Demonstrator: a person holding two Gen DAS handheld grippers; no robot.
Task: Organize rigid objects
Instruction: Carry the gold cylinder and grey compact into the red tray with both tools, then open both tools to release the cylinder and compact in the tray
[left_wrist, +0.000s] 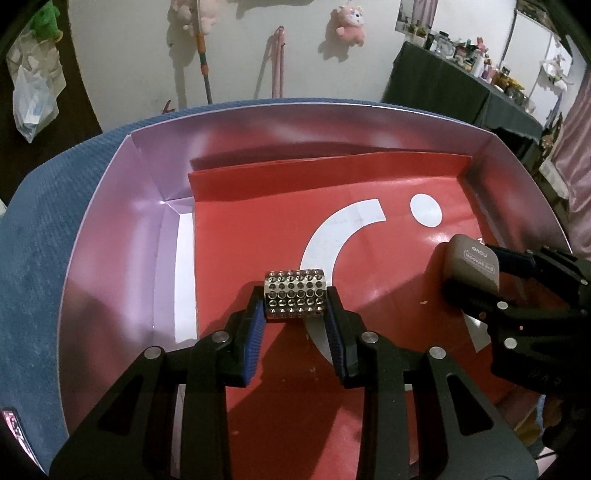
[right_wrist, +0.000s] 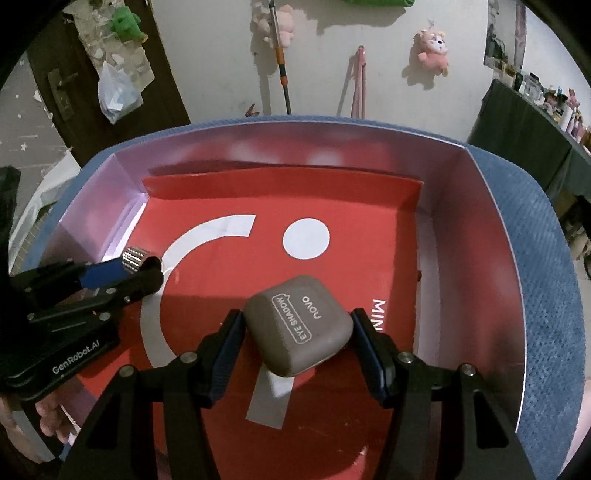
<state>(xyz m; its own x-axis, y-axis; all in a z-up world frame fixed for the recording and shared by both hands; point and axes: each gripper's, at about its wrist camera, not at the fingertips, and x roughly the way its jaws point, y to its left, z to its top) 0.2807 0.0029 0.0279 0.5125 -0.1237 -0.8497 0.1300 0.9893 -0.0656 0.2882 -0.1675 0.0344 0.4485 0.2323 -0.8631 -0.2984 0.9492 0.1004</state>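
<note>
A small silver studded cylinder is clamped between the blue pads of my left gripper, low over the red floor of an open box. In the right wrist view the same cylinder shows at the left, held by the left gripper. My right gripper is shut on a taupe eye shadow case, tilted, just above the box floor. From the left wrist view that case sits at the right in the right gripper. Both grippers point steeply down into the box.
The box has pale lilac walls and a red liner with white markings. It rests on a blue textured surface. Behind are a white wall with pink plush toys, a mop handle and a dark cluttered table. A hand shows at lower left.
</note>
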